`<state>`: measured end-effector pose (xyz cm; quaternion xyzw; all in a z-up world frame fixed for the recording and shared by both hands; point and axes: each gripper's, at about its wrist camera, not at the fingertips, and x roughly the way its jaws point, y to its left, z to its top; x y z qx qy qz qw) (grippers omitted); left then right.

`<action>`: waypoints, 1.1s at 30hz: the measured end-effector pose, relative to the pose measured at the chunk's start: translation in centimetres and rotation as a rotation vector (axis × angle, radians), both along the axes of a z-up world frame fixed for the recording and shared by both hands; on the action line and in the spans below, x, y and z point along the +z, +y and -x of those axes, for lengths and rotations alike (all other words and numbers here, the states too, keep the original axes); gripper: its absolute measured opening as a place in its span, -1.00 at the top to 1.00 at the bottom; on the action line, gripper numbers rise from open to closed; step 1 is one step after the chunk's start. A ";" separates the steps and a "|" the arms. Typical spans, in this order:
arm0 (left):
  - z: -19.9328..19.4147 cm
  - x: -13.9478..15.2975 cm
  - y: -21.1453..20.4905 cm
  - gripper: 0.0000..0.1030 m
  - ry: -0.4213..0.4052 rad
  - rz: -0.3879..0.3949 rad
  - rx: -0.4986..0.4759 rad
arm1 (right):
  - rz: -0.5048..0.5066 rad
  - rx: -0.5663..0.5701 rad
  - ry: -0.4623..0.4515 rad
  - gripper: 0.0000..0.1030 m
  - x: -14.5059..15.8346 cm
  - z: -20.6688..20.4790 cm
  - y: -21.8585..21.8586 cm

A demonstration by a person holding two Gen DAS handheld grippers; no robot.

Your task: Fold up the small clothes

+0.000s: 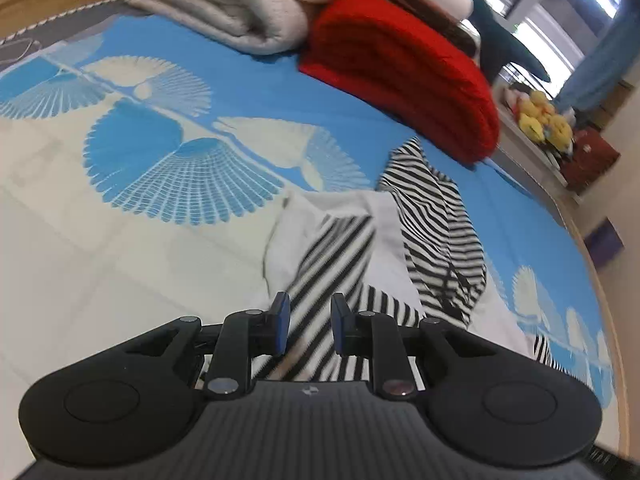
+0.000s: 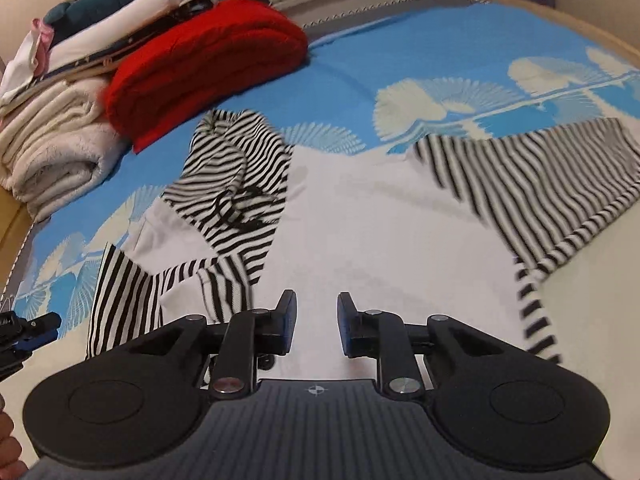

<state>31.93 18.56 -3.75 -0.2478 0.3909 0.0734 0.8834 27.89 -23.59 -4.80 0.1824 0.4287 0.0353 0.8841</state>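
Striped garment (image 2: pixel 360 208) crumpled on bedspread (image 2: pixel 400 52), hand-held grippers seemingly open

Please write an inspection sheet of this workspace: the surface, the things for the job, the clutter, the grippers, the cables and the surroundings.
Surface: bed cover, blue with white fan shapes.
Job's things: striped shirt, white with black-and-white striped sleeves, spread out, partly bunched, not yet folded.
Clutter: red sweater and cream blanket, folded, beside the shirt; more folded clothes behind them.
Grippers: left gripper and right gripper open, over the shirt, holding nothing.
Cables: nothing seen.
Surroundings: yellow toys on a ledge by the window.
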 end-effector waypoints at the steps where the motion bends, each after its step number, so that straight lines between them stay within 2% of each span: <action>1: -0.2 0.0 0.3 0.56 0.000 0.002 -0.001 | 0.000 0.029 0.007 0.46 -0.2 -0.4 0.7; 2: -0.4 0.1 0.3 0.56 0.001 -0.002 -0.006 | 0.003 0.076 0.013 0.42 -0.5 -0.9 1.8; 5: -1.1 0.2 0.3 0.56 0.007 -0.008 -0.032 | 0.047 0.238 0.004 0.14 -0.9 -2.2 5.7; 7: -1.2 0.2 0.6 0.56 0.010 -0.008 -0.036 | 0.109 0.348 -0.009 0.07 -1.4 -2.7 8.5; 11: -1.8 -0.3 0.9 0.56 0.029 -0.004 -0.036 | 0.274 0.523 -0.040 0.07 -2.6 -3.0 13.2; 16: -2.2 -0.6 1.4 0.56 0.043 0.005 -0.041 | 0.394 0.726 -0.100 0.07 -3.5 -1.8 16.3; 18: -2.3 -0.6 1.3 0.56 0.042 0.007 -0.043 | 0.447 0.756 -0.098 0.14 -4.4 -1.5 16.9; 20: -2.4 -0.6 1.2 0.56 0.040 0.006 -0.046 | 0.491 0.726 -0.075 0.53 -5.1 -1.9 16.9; 21: -2.4 -0.5 1.1 0.56 0.037 0.006 -0.047 | 0.489 0.703 -0.063 0.98 -5.1 -2.2 16.5; 22: -2.4 -0.5 1.1 0.56 0.034 0.003 -0.048 | 0.463 0.661 -0.059 1.00 -4.8 -2.6 15.7; 24: -2.4 -0.4 0.9 0.56 0.029 -0.002 -0.049 | 0.374 0.544 -0.113 1.00 -3.2 -3.2 13.5; 27: -2.4 -0.3 0.7 0.56 0.025 -0.005 -0.056 | 0.209 0.257 -0.230 1.00 0.2 -3.7 7.9; 29: -2.4 -0.3 0.4 0.56 0.024 -0.009 -0.061 | 0.190 0.079 -0.242 1.00 0.8 -3.9 4.1; 30: -2.4 -0.3 0.3 0.56 0.026 -0.010 -0.063 | 0.160 0.015 -0.218 1.00 0.5 -4.1 2.1; 31: -2.5 -0.4 0.2 0.56 0.028 -0.007 -0.060 | 0.117 0.004 -0.186 1.00 0.1 -4.2 1.1; 33: -2.4 -0.6 0.2 0.56 0.032 -0.006 -0.050 | 0.055 0.097 -0.146 0.93 -0.6 -4.2 1.4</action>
